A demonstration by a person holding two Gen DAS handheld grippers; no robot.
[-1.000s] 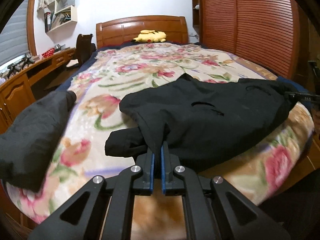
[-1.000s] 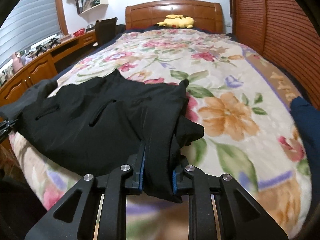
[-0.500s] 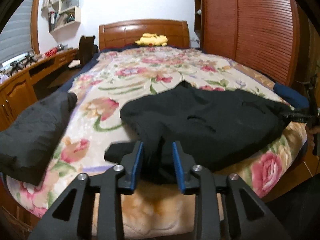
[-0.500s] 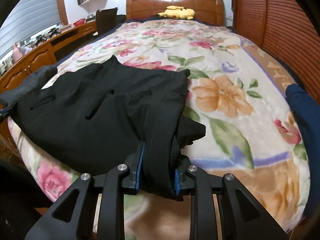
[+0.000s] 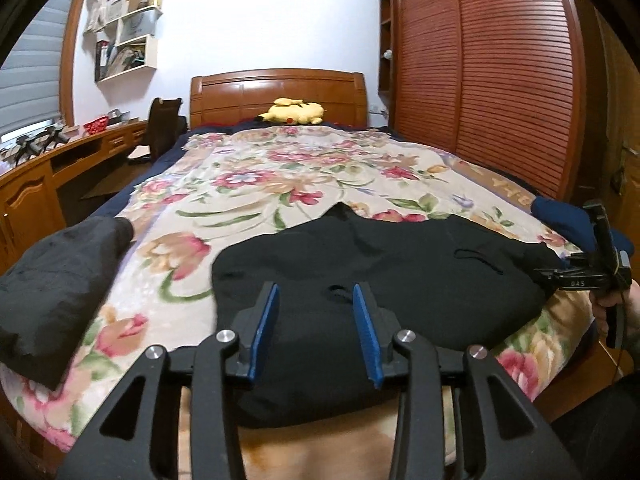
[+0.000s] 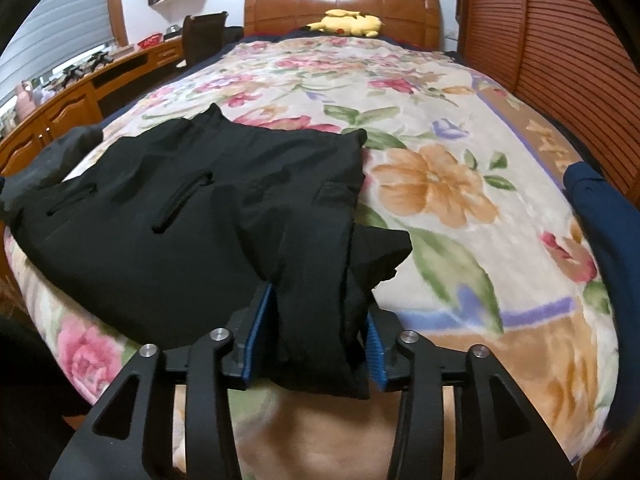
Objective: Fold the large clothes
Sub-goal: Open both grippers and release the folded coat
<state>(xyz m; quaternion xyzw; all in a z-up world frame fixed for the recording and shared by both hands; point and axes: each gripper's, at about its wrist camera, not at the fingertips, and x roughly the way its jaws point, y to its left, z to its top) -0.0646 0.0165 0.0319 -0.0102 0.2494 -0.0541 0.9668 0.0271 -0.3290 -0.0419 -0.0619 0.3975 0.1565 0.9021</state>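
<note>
While my left gripper (image 5: 316,328) looks along the bed (image 5: 248,184), its jaws stand wide apart, holding nothing; the black garment (image 5: 384,264) lies flat across the foot edge, spread for folding. Another dark garment (image 5: 52,292) sits at the left corner. From the right view, my right gripper (image 6: 312,340) has its jaws parted but pressing a bunched fold of the garment, apparently keeping that end taut.
</note>
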